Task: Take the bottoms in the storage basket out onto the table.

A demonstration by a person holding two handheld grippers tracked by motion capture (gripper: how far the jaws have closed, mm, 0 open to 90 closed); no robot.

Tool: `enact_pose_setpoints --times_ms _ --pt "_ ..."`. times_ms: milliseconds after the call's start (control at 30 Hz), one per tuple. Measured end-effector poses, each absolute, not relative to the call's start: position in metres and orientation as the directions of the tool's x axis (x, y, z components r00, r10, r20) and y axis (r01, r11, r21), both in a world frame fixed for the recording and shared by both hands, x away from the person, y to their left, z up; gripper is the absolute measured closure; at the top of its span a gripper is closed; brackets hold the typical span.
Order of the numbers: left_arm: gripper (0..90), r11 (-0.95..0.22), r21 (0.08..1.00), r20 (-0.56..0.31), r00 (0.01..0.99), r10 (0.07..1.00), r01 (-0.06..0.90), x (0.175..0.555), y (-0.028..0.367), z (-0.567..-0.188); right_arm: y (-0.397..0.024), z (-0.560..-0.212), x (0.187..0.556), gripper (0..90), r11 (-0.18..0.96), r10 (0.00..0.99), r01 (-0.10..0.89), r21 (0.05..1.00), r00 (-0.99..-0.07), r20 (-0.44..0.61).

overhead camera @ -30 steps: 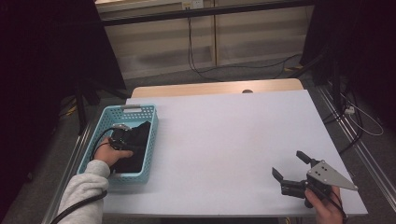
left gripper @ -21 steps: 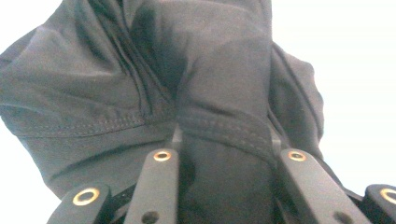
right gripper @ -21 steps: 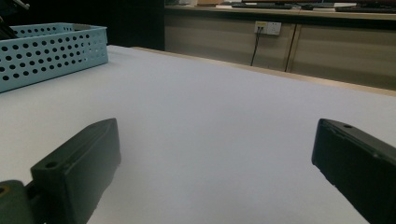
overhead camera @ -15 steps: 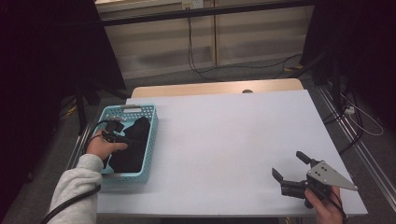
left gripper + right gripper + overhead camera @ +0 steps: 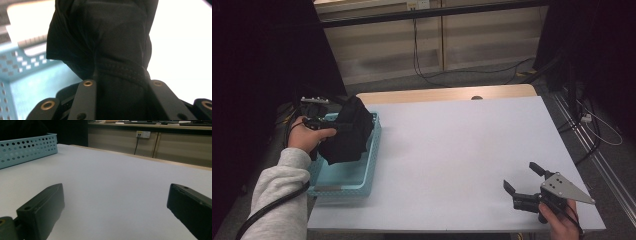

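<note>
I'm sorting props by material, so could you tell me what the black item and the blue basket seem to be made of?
Black item: soft matte fabric, probably a garment; it folds, drapes and shows a stitched seam. Blue basket: likely moulded plastic, light blue with a slight sheen; its thin rigid walls carry regular punched holes.

black cloth (image 5: 110, 50) top cropped, hiding tool tips

A lab or test room is suggested rather than a home. A plain white counter (image 5: 462, 150) is set on a grey floor, with black curtains (image 5: 257, 60) hung at nine and two o'clock. At twelve o'clock, beige wall panels (image 5: 472, 35) are seen with a socket (image 5: 143, 134) and trailing black cables (image 5: 422, 60). Metal rails (image 5: 597, 155) are laid along the three o'clock side.
</note>
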State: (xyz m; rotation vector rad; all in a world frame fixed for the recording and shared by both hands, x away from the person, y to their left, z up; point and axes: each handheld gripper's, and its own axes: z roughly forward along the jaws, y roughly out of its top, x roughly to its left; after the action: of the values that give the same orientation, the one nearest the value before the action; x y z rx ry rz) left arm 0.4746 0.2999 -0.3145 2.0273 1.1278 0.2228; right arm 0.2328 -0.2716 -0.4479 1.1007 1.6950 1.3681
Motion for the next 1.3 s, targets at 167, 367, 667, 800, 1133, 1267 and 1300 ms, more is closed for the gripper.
enact_pose_setpoints --times_ms 167,367,667,800,1133,1267,1300 --pt "71.4 -0.254 0.780 -0.191 0.603 0.774 0.572 0.471 0.285 -0.295 -0.271 -0.448 0.233 0.5 0.087 0.913 0.192 0.978 -0.407 -0.002" --pt "71.4 -0.261 0.817 -0.175 0.653 0.737 0.514 0.464 0.256 -0.286 -0.272 -0.448 0.233 0.5 0.085 0.914 0.192 0.978 -0.405 0.000" --pt "71.3 -0.314 0.834 -0.154 0.737 0.658 0.455 0.449 0.208 -0.294 -0.271 -0.448 0.233 0.5 0.090 0.913 0.193 0.977 -0.408 -0.004" --pt "71.2 -0.331 0.835 -0.154 0.764 0.627 0.440 0.443 0.190 -0.303 -0.271 -0.448 0.233 0.5 0.090 0.913 0.194 0.977 -0.407 -0.003" --pt "71.2 -0.394 0.825 -0.130 0.814 0.567 0.406 0.430 0.156 -0.326 -0.271 -0.449 0.234 0.5 0.090 0.913 0.196 0.976 -0.409 -0.002" --pt "71.2 -0.397 0.825 -0.133 0.822 0.553 0.401 0.425 0.146 -0.338 -0.271 -0.449 0.234 0.5 0.091 0.913 0.196 0.976 -0.408 -0.003" --pt "71.1 -0.406 0.822 -0.131 0.826 0.549 0.400 0.423 0.144 -0.340 -0.271 -0.449 0.234 0.5 0.090 0.913 0.196 0.976 -0.408 -0.002"
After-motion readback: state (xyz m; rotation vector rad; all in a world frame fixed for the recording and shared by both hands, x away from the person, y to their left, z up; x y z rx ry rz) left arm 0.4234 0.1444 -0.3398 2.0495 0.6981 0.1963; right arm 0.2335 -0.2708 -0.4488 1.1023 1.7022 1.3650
